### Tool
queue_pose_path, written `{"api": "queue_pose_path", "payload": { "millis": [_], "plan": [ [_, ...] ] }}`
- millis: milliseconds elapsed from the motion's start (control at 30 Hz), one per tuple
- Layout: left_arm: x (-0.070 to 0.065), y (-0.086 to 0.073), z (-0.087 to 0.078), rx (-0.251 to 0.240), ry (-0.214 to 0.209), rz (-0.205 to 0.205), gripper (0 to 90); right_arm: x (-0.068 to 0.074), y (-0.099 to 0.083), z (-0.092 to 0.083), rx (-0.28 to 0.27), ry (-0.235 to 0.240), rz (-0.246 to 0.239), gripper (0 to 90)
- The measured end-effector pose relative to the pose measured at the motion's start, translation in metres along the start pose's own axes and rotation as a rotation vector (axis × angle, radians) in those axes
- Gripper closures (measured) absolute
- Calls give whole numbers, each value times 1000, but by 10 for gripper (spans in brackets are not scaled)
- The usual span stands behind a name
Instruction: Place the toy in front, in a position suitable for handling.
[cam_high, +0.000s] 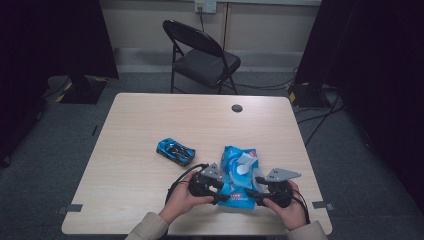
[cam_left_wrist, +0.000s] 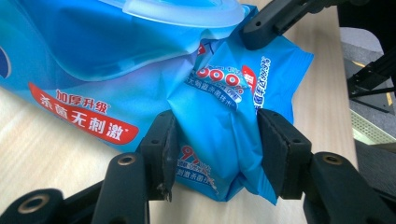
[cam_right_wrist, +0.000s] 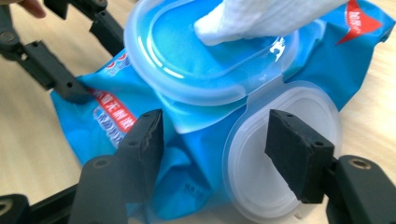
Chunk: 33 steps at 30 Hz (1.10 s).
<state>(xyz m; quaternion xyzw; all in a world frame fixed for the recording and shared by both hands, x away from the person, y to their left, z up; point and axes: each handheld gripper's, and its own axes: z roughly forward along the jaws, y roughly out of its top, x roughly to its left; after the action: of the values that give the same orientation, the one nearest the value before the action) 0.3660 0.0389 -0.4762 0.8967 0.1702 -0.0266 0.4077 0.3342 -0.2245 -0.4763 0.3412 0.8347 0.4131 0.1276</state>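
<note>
A blue pack of wet wipes (cam_high: 239, 172) lies near the table's front edge, between my two grippers. Its clear lid flap (cam_right_wrist: 261, 177) hangs open, and a white wipe (cam_right_wrist: 261, 18) sticks up out of the oval opening. My left gripper (cam_left_wrist: 217, 140) is shut on a bunched corner of the pack (cam_left_wrist: 116, 70), with both pads pressing into the film. My right gripper (cam_right_wrist: 219, 140) stands open astride the pack (cam_right_wrist: 112, 112), one jaw over the blue film and the other over the lid flap. In the high view the left gripper (cam_high: 220, 194) and the right gripper (cam_high: 251, 194) meet at the pack's near end.
A blue toy car (cam_high: 175, 151) sits to the left of the pack on the light wooden table (cam_high: 150, 115). A round cable hole (cam_high: 237, 108) lies near the far edge. A black folding chair (cam_high: 202, 55) stands beyond the table.
</note>
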Motion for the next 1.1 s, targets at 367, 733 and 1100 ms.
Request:
{"api": "queue_pose_path", "payload": {
  "millis": [367,733,1100],
  "plan": [
    [8,10,10,-8,9,-5,508,-18,1,2,-14,-31,24,378],
    [3,10,1,-6,44,0,367,-9,5,-1,7,-40,-3,284],
    [-4,-11,-22,26,49,29,520,11,11,1,-19,-58,6,136]
  ]
}}
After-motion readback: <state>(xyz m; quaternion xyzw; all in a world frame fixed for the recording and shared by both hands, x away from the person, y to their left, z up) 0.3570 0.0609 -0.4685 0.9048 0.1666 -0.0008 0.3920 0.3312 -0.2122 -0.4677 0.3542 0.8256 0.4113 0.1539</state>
